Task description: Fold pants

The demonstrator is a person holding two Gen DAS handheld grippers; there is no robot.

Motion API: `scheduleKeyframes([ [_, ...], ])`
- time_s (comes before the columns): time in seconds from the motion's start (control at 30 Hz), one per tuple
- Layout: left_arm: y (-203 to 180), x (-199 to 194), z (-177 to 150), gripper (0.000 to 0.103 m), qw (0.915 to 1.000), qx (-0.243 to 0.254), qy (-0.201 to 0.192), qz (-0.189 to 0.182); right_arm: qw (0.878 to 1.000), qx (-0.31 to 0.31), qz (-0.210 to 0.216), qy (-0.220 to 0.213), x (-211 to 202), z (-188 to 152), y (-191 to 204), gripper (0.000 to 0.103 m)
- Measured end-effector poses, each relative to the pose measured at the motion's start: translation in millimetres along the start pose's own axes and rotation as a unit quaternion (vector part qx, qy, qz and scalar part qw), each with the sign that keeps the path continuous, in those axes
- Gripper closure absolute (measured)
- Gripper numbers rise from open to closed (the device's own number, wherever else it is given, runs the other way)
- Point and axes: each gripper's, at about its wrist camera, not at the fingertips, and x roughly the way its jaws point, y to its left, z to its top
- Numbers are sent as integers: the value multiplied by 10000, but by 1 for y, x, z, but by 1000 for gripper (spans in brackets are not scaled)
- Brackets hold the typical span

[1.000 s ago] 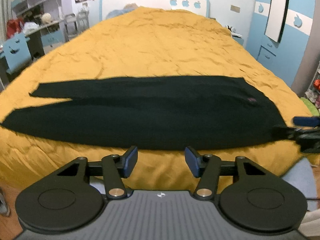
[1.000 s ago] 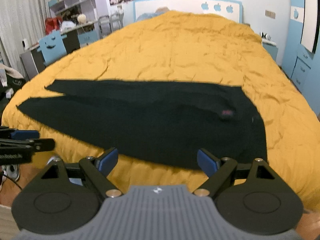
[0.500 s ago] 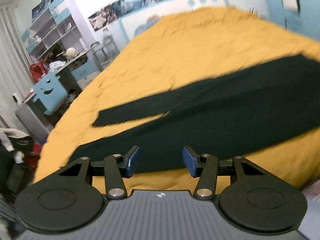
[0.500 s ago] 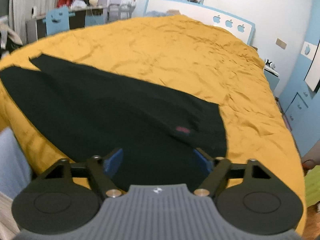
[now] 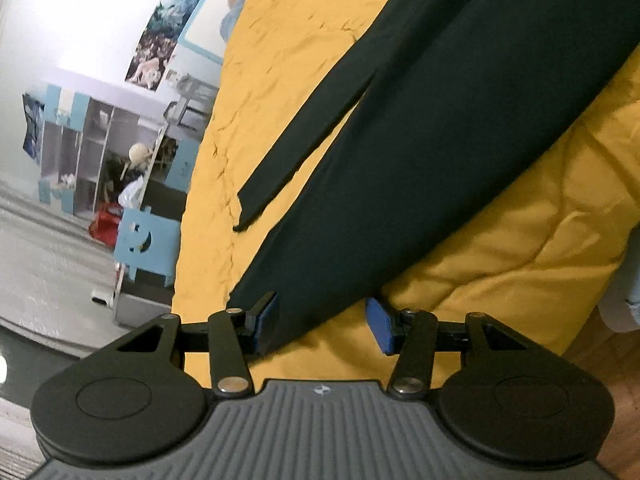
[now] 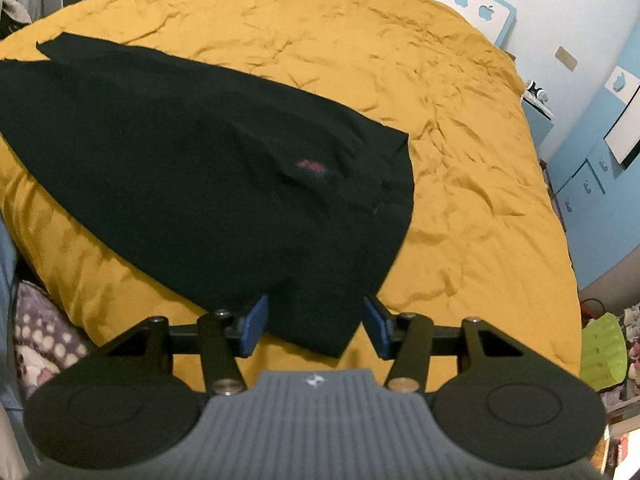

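Observation:
Black pants [image 5: 420,152] lie flat across a bed with a yellow quilt [image 5: 280,60]. In the left wrist view the two legs point down-left; my left gripper [image 5: 322,324] is open, its jaws on either side of the near leg's hem. In the right wrist view the pants [image 6: 180,168] show their waist end with a small red label [image 6: 310,167]. My right gripper [image 6: 314,326] is open, its jaws on either side of the near waist corner. Neither gripper holds cloth.
The quilt [image 6: 460,160] hangs over the bed's near edge. A blue chair [image 5: 146,246] and shelves [image 5: 96,148] stand left of the bed. Blue drawers [image 6: 592,184] and a green basket [image 6: 602,352] stand on the right. Patterned cloth [image 6: 44,332] lies at lower left.
Both grippers have moved apart and down to the bed's near edge: the left to the leg hem, the right to the waist corner. Both stay open.

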Motion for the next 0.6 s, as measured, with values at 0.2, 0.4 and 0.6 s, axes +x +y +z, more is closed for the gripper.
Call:
scheduleKeyframes([
  [0.2,-2,8,-1,67,9999,-98,32,21,9964,-830,110,134,-3,-8,14,55],
  [0.4,13,5,4,96,9943,-1026,271,-68,9806,-1940,205,199,-2,-12,37,55],
  [0.6,29,4,10,100,9849,-1660,461,-179,9548,-2964,47,203,15,-13,55,71],
])
